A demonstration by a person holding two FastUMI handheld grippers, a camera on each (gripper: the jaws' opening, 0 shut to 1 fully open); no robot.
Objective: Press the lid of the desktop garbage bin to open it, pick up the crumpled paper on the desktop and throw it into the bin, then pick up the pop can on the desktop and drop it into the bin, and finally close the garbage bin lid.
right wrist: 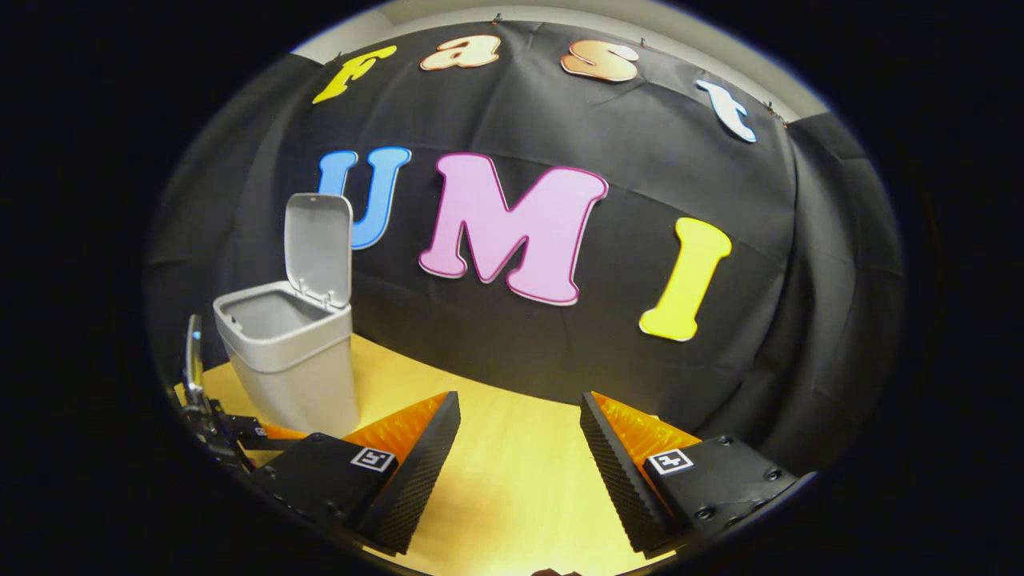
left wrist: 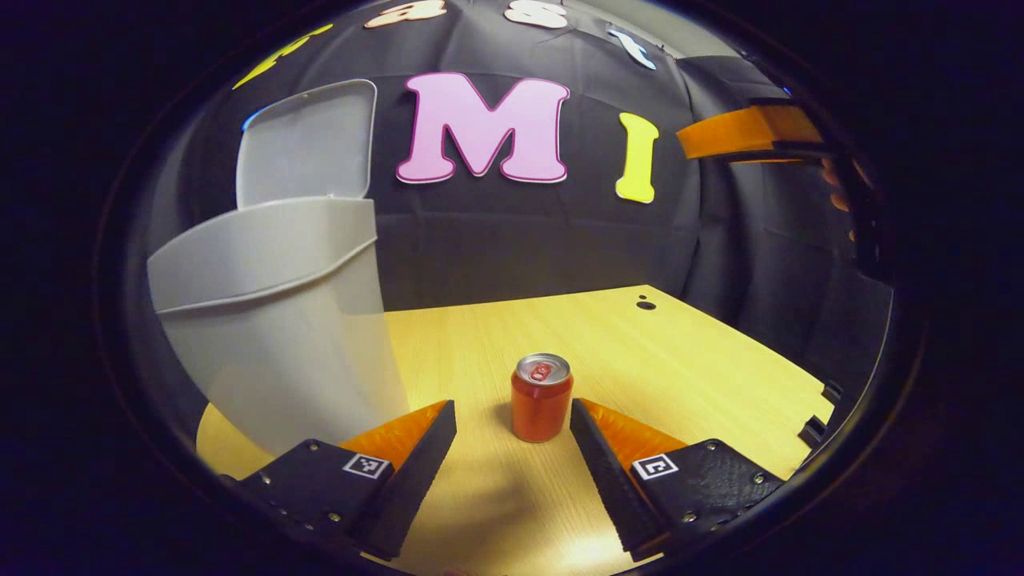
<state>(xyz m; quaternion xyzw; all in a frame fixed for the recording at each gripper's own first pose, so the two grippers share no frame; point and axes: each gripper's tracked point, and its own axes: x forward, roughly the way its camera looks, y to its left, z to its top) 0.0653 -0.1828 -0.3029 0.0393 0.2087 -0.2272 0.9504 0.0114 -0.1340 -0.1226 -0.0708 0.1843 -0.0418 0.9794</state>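
The pop can, a small red cylinder with a silvery top and pull tab, stands upright on the pale wood-grain worktop, just ahead of the left gripper, jaws wide and empty. Any label looks unreadable. The grey plastic bin has its lid raised. The right gripper jaws are wide, empty.

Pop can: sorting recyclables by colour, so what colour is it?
Red body with a silver top, the pop can shows best in the left gripper view.
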